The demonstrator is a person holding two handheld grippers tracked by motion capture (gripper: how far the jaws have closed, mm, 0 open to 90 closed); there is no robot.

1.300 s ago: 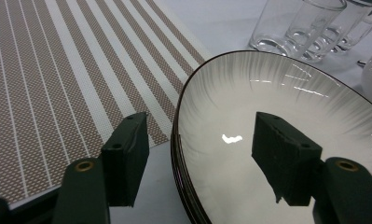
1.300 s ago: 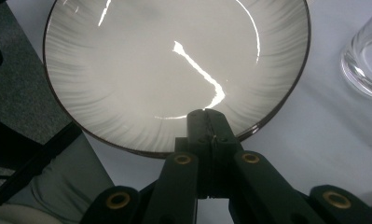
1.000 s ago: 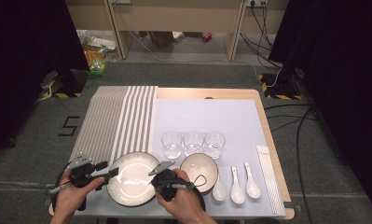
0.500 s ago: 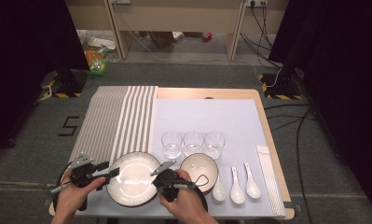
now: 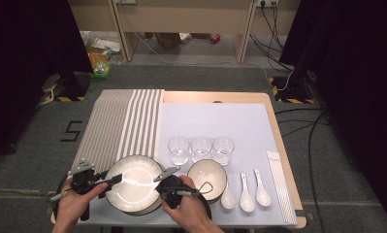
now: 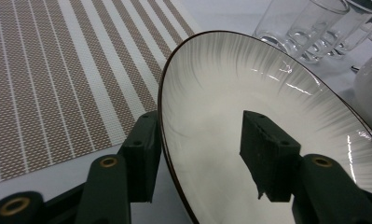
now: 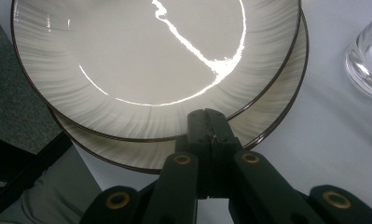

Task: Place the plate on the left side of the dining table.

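Top plate [image 6: 267, 93] rim between left gripper [image 6: 200, 158] fingers, which have just been closing but not clamped, right gripper [image 7: 207, 123] fingers together at plate's 6 o'clock edge, round glossy ceramic, dark rim, stacked on second plate [image 7: 277, 98]

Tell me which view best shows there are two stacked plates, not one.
The right gripper view: the top plate sits offset on the lower plate, both dark rims visible. The high view shows the stack small, the lower rim barely peeking out. The left gripper view shows one plate's rim and face.

plate [image 5: 132, 183]: glossy ceramic | placemat [image 5: 118, 127]: woven, matt | glasses [image 5: 201, 149]: clear glass
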